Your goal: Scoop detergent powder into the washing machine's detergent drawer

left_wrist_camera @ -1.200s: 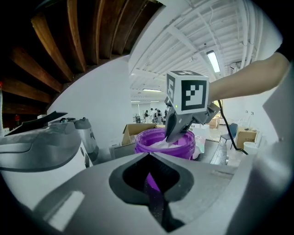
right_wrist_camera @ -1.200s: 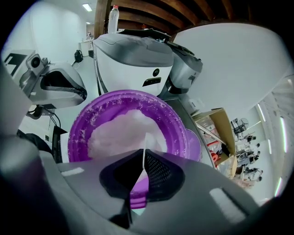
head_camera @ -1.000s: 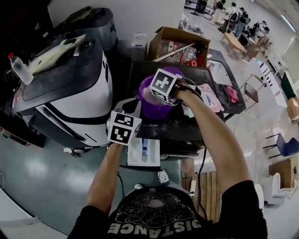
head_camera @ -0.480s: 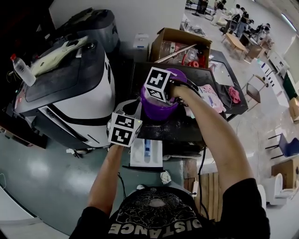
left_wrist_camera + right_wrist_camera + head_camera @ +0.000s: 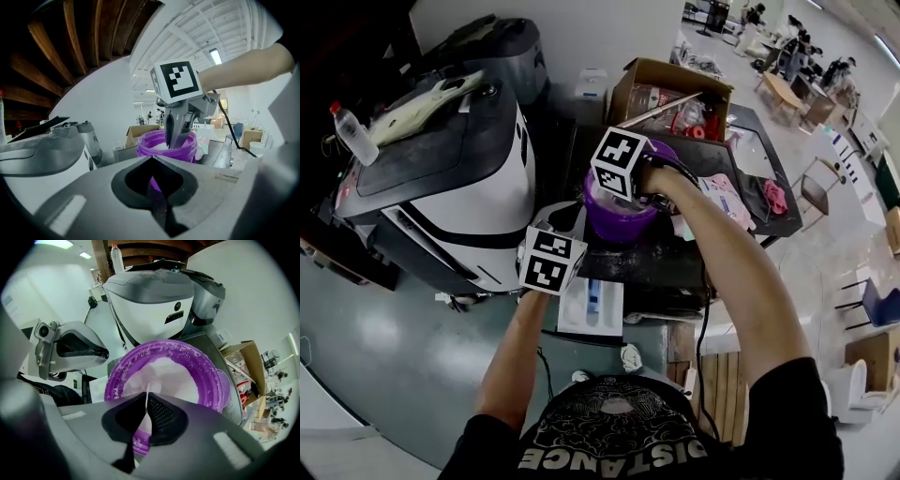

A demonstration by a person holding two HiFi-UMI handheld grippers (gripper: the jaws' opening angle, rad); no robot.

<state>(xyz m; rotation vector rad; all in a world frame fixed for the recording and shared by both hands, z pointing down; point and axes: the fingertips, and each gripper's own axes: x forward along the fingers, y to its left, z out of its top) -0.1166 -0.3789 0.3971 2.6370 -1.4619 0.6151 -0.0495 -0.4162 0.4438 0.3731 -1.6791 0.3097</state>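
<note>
- The right gripper (image 5: 147, 398) points down into the purple tub (image 5: 614, 217) on the dark bench (image 5: 666, 258). Its tongs are pinched on a thin pale strip, which I take for the handle of the scoop (image 5: 147, 403), seen edge-on.
- The left gripper (image 5: 152, 158) hovers just beside the tub, tongs drawn together on nothing.
- Detergent powder (image 5: 164, 373) fills the tub. It is light and loose and likely to spill from a tilted scoop, so carry it level.
- The thin, stiff handle may twist; grip it flat, near the bowl.
- The detergent drawer (image 5: 591, 305) stands open at the bench's front, near the tub.
</note>
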